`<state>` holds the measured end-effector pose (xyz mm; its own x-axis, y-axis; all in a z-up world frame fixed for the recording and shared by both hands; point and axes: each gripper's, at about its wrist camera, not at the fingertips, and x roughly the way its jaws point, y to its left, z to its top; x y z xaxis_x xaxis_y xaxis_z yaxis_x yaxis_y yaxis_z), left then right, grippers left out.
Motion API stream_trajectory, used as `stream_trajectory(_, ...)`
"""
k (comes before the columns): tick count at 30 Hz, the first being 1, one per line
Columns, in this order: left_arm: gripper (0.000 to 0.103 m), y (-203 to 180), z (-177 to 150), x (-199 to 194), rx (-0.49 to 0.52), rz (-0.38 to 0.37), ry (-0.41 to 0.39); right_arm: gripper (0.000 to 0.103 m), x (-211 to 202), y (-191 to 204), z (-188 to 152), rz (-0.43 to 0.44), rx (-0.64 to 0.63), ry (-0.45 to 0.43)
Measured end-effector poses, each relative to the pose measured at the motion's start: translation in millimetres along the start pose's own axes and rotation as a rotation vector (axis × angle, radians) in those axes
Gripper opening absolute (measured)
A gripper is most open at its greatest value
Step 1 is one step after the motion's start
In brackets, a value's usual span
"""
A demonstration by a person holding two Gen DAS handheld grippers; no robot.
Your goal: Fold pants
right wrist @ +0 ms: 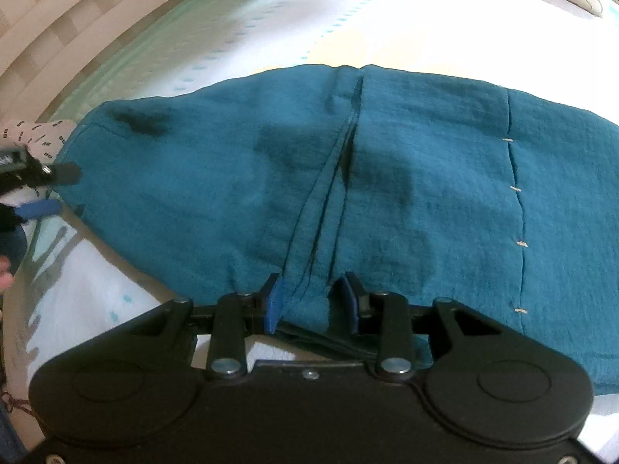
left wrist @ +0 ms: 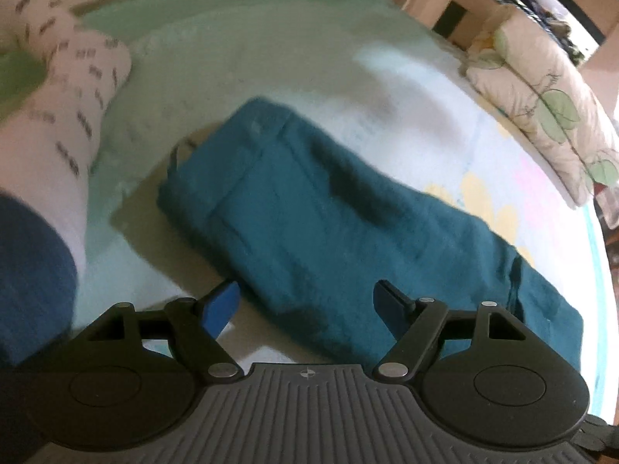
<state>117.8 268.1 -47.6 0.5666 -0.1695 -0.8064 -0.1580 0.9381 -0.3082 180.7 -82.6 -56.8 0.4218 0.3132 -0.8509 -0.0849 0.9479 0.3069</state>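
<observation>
Item: teal pants (right wrist: 387,178), folded, lying on the bedsheet (left wrist: 271,62).
Left gripper (left wrist: 305,305): spread wide, holding nothing.
Right gripper (right wrist: 313,301): pinching stacked edges at six o'clock.
Risk: tugging may drag layers askew.

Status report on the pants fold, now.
Left hand-held gripper open, nothing gripped. Right hand-held gripper pinching a bunched edge of the teal pants. Pants folded on the bed sheet. Nothing in the way.

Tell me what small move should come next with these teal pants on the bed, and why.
Probably open the right claw and draw it back: it is shut on a bunched edge of the folded teal pants, while the left claw already stands open, gripping nothing, so only that pinch keeps the bundle from lying flat.
</observation>
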Motion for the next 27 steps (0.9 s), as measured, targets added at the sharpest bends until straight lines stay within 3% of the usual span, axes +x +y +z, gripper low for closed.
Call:
stream_trajectory(6, 0.076, 9.2, 6.9, 29.5, -0.063, 0.027, 0.019, 0.045, -0.6, -4.1, 1.4, 0.022, 0.003, 0.009)
stream_trajectory(11, 0.097, 3.0, 29.7, 45.7, -0.058, 0.004, 0.011, 0.045, 1.0, -5.3, 2.0, 0.031, -0.002, 0.011)
stream_trajectory(15, 0.096, -2.7, 46.5, 59.1, -0.029, 0.005, 0.014, 0.045, 0.3, -6.0, 2.8, 0.037, -0.003, 0.015)
stream_trajectory(16, 0.094, -3.5, 48.0, 60.2, -0.03, 0.013, 0.017, 0.045, 0.0, -7.1, 2.7, 0.042, 0.002, 0.015)
stream_trajectory(18, 0.075, -3.1, 43.4, 55.8, -0.052, 0.056, -0.012, 0.045, -0.5, -9.0, 2.4, 0.049, 0.009, 0.015)
stream_trajectory(20, 0.046, -2.9, 40.4, 53.2, -0.065, 0.084, -0.029, 0.045, -0.9, -10.5, 2.3, 0.055, 0.016, 0.015)
stream_trajectory(21, 0.036, -2.7, 39.4, 51.2, -0.05, 0.077, -0.028, 0.045, -1.2, -10.9, 2.5, 0.057, 0.016, 0.015)
stream_trajectory(22, 0.012, -2.5, 39.1, 49.3, -0.04, 0.041, -0.022, 0.045, -1.6, -11.5, 2.5, 0.059, 0.013, 0.015)
stream_trajectory(23, 0.009, -3.2, 38.8, 46.6, -0.045, 0.007, -0.018, 0.045, -2.1, -12.1, 2.7, 0.063, 0.006, 0.02)
stream_trajectory(27, 0.009, -39.6, 34.4, 11.9, 0.08, 0.037, -0.114, 0.044, -13.7, -20.9, 6.0, 0.089, 0.031, 0.0)
